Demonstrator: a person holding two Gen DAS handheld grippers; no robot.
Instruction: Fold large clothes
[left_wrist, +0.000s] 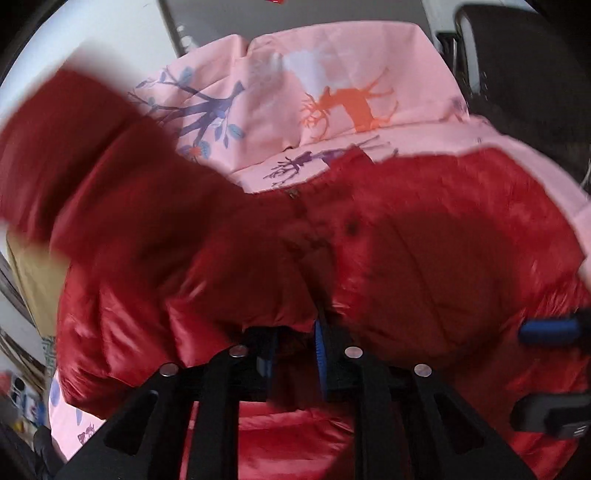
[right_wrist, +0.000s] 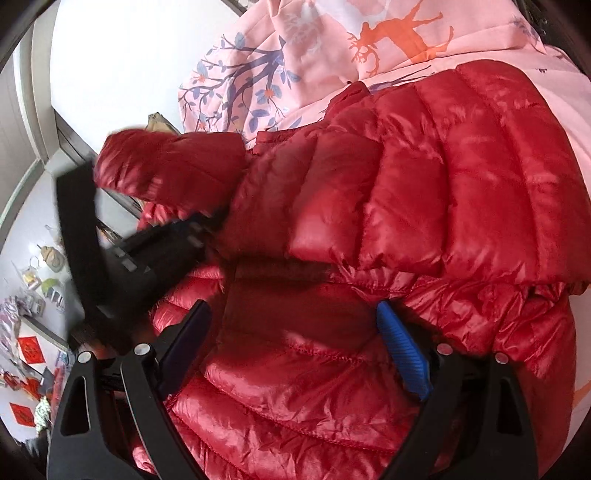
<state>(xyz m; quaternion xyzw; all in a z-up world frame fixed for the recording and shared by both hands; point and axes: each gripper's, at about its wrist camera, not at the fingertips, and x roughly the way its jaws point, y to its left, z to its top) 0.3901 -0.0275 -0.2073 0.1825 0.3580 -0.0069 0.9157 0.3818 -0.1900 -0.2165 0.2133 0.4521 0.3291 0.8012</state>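
A shiny red quilted down jacket (left_wrist: 443, 240) (right_wrist: 424, 184) lies spread on a pink sheet (left_wrist: 332, 74) (right_wrist: 332, 44) printed with deer and trees. My left gripper (left_wrist: 293, 332) (right_wrist: 184, 236) is shut on the jacket's sleeve (left_wrist: 110, 177) (right_wrist: 166, 170). It holds the sleeve up over the left side of the jacket body, and the sleeve is blurred. My right gripper (right_wrist: 291, 310) (left_wrist: 546, 373) stands open just above the jacket's near hem. Its blue pads are wide apart and nothing is gripped between them.
The pink sheet covers a bed that runs on beyond the jacket. A brown cardboard box (left_wrist: 26, 277) (right_wrist: 159, 123) sits off the bed's left edge. Low on the left are small clutter and red paper squares (right_wrist: 27, 349). A dark chair (left_wrist: 517, 74) stands at the far right.
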